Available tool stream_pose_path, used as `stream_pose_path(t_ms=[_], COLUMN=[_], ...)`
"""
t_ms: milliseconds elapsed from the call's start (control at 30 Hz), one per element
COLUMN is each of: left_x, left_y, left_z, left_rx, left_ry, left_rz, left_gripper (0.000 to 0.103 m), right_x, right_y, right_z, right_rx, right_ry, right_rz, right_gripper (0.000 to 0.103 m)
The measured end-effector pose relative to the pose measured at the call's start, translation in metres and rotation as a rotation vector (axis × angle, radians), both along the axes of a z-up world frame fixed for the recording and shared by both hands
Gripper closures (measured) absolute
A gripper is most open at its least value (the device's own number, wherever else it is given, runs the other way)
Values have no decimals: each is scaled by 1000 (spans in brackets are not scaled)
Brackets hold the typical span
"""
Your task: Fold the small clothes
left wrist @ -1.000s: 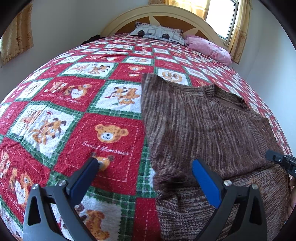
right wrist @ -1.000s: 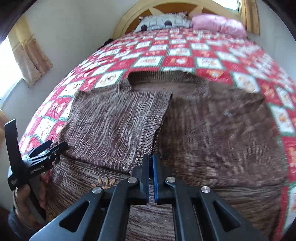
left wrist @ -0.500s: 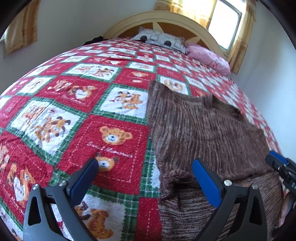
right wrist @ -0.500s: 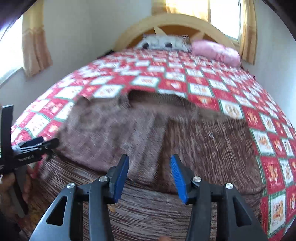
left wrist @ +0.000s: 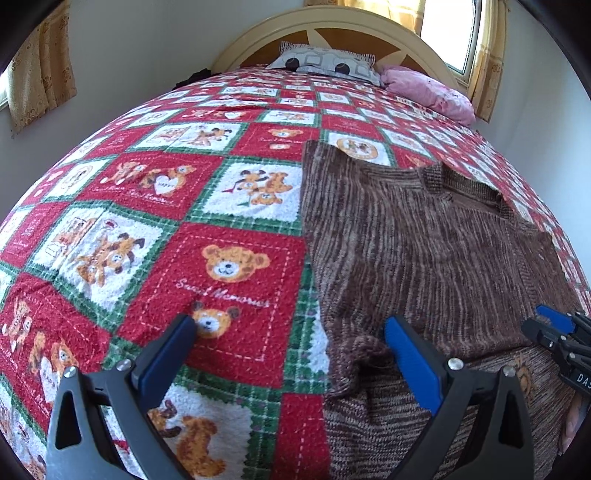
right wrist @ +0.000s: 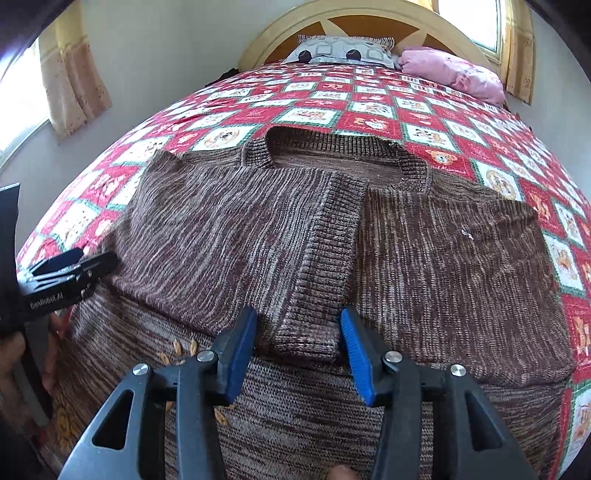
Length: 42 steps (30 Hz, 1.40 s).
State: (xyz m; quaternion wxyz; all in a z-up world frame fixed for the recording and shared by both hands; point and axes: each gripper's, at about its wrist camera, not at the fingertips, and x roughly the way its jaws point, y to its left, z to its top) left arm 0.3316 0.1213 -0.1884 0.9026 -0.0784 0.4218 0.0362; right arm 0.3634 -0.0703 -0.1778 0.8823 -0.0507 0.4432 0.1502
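Observation:
A brown knit sweater (right wrist: 221,240) lies flat on the quilt, neck (right wrist: 332,155) toward the headboard, with a sleeve folded across its chest. The sleeve's ribbed cuff (right wrist: 325,266) ends between the fingers of my right gripper (right wrist: 299,343), which is open, its blue pads apart from the knit. My left gripper (left wrist: 288,350) is open over the sweater's (left wrist: 424,251) left edge, one finger above the quilt and one above a bunched fold (left wrist: 354,354). The left gripper (right wrist: 92,258) and the right gripper (left wrist: 535,319) each show at the edge of the other's view.
The red, white and green teddy-bear quilt (left wrist: 229,266) covers the bed. A patterned pillow (right wrist: 343,51) and a pink pillow (right wrist: 450,70) lie by the wooden headboard (left wrist: 332,33). Curtained windows flank the bed. A hand (right wrist: 11,350) holds the left tool.
My right gripper has gone from shut to open and let go of the sleeve, whose cuff now lies flat on the sweater. The left gripper has stayed open in about the same place.

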Motion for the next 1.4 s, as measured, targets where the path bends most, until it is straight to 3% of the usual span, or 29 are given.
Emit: stream_pose_path(t_ms=[133, 233, 300, 533, 733, 833, 1067, 1400], left_x=[0, 1, 1, 3, 4, 3, -23, -69], left_y=[-1, -4, -3, -6, -9, -10, -17, -42], left_z=[0, 0, 0, -1, 1, 5, 20, 36], left_rx=[6, 18, 18, 28, 30, 31, 1, 52], left_ry=[1, 5, 5, 7, 19, 32, -3, -43], left_rz=[0, -1, -1, -5, -15, -34, -71, -137], left_gripper=[0, 0, 0, 0, 0, 0, 0, 0], right_x=[-8, 0, 1, -10, -13, -20, -41, -88], right_y=[-17, -37, -46, -41, -31, -38, -58, -73], right_z=[14, 6, 4, 6, 5, 9, 11, 14], right_rx=[2, 3, 46, -3, -106, -83, -81, -56], right_ry=[-94, -29, -6, -21, -27, -31, -41, -47], right_rz=[-70, -138, -133, -112, -78, -80, -103, -103], right_gripper=[55, 55, 55, 54, 54, 54, 54, 54])
